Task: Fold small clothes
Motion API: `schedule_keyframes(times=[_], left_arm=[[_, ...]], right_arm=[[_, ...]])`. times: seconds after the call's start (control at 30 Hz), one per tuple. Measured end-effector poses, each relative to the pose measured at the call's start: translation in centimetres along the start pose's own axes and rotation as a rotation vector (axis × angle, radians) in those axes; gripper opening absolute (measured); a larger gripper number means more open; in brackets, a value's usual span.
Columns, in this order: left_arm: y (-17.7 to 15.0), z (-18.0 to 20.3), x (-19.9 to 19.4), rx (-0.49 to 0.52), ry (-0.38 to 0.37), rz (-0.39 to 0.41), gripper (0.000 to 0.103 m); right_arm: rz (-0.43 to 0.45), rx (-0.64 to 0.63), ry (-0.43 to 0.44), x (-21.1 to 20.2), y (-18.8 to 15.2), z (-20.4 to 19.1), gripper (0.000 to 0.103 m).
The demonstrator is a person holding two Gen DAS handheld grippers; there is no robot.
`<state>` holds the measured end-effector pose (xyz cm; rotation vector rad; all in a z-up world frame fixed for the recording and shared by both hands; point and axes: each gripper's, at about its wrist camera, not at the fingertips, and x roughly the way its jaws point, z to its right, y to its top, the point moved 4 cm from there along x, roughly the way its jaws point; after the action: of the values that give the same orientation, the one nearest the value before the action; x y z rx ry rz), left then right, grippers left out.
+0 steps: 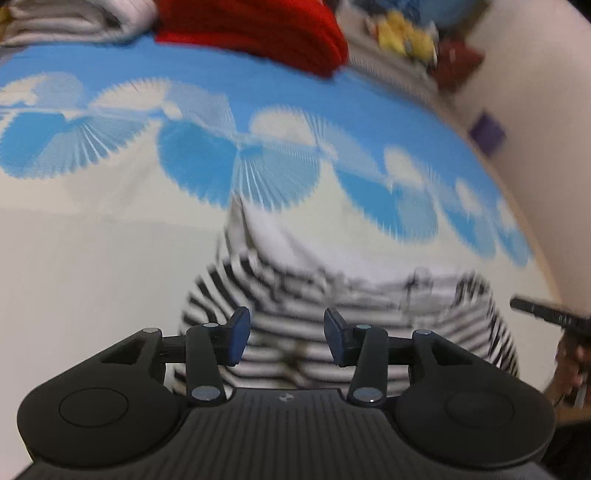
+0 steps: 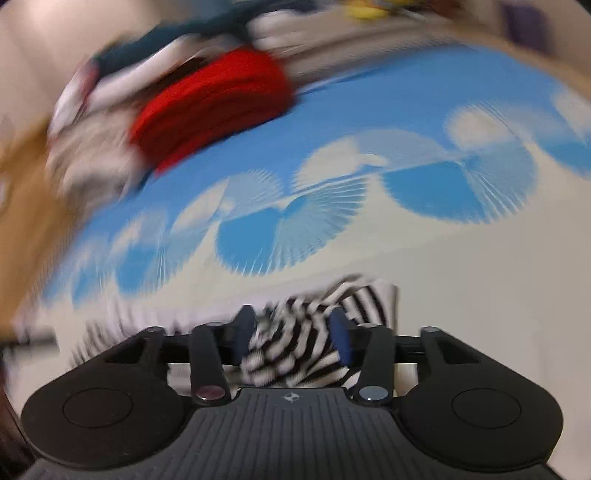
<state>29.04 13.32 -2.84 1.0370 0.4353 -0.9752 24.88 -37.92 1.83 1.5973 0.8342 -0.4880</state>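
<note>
A small black-and-white striped garment [image 1: 332, 295] lies bunched on a bedsheet with a blue fan pattern [image 1: 229, 158]. My left gripper [image 1: 287, 338] hovers just above its near part with jaws open, nothing between them. In the right wrist view my right gripper [image 2: 291, 332] has jaws apart with a bunch of the striped garment [image 2: 295, 347] lying between the pads; whether the pads press it is blurred. The other gripper's tip [image 1: 546, 314] shows at the right edge of the left wrist view.
A folded red garment [image 1: 258, 29] and white folded cloth [image 1: 66, 22] lie at the far edge of the bed. More piled clothes [image 2: 110, 110] sit left of the red garment [image 2: 214, 107]. A shelf with toys [image 1: 406, 33] stands behind. A pale wall [image 1: 535, 92] is on the right.
</note>
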Motion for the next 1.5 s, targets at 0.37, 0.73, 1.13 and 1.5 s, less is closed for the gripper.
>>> schedule_keyframes(times=[0.37, 0.73, 1.13, 1.5], left_arm=[[0.2, 2.8, 3.9, 0.083, 0.033, -0.012, 0.056], [4.5, 3.3, 1.0, 0.059, 0.137, 0.325, 0.0], [5.0, 1.0, 10.5, -0.083, 0.29, 0.071, 0.001], [7.4, -5.9, 2.9, -0.336, 0.043, 0.212, 0.04]], right_arm=[[-0.141, -0.356, -0.069, 4.4, -3.2, -5.2, 0.059], [0.203, -0.169, -0.122, 1.2, 3.5, -4.5, 0.005], [0.107, -0.197, -0.354, 10.2, 4.2, -5.4, 0.005], [0.106, -0.093, -0.244, 8.5, 6.0, -3.4, 0.048]])
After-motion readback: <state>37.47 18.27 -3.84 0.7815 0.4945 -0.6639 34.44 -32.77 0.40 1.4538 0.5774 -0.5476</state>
